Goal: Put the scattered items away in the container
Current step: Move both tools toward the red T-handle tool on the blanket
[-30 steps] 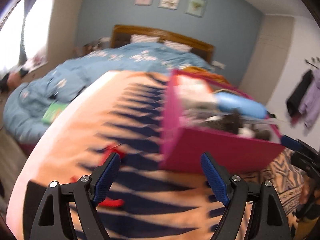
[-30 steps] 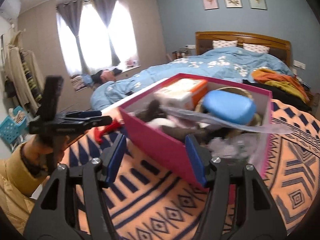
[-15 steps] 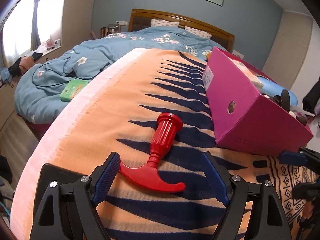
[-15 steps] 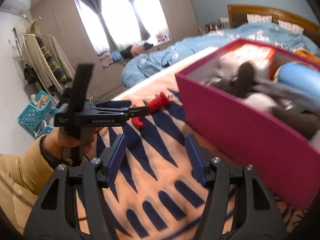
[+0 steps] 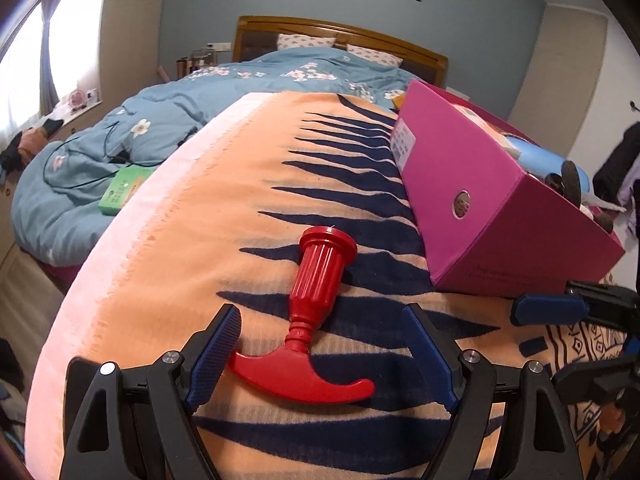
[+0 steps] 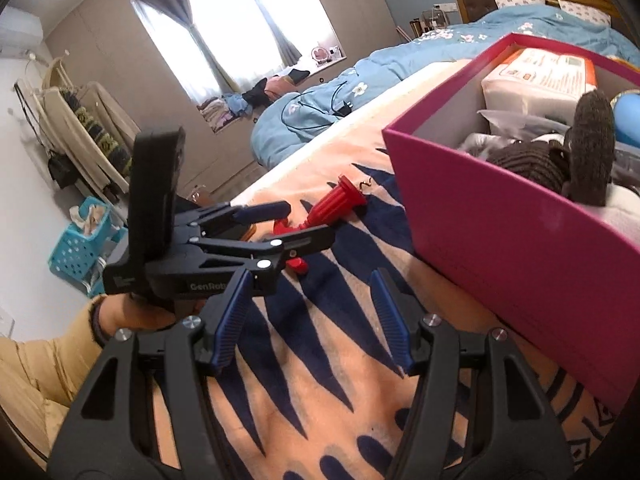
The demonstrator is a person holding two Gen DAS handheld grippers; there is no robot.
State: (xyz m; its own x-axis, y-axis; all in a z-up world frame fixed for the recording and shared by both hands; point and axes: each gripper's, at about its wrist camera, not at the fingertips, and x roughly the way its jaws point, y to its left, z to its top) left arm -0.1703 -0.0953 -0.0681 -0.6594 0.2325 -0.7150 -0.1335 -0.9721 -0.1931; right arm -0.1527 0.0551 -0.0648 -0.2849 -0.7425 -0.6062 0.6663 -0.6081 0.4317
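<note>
One scattered item, a red T-handled tool (image 5: 316,320), lies on the orange-and-navy blanket (image 5: 192,240) just beside the near corner of the pink box (image 5: 480,208), which already holds other things. Within the last second the left gripper (image 5: 320,354) has come down over it, so its wide-open jaws now straddle the handle without pinching it; closing looks like the next step. Right gripper (image 6: 310,320), half open and empty, hovers nearby.
</note>
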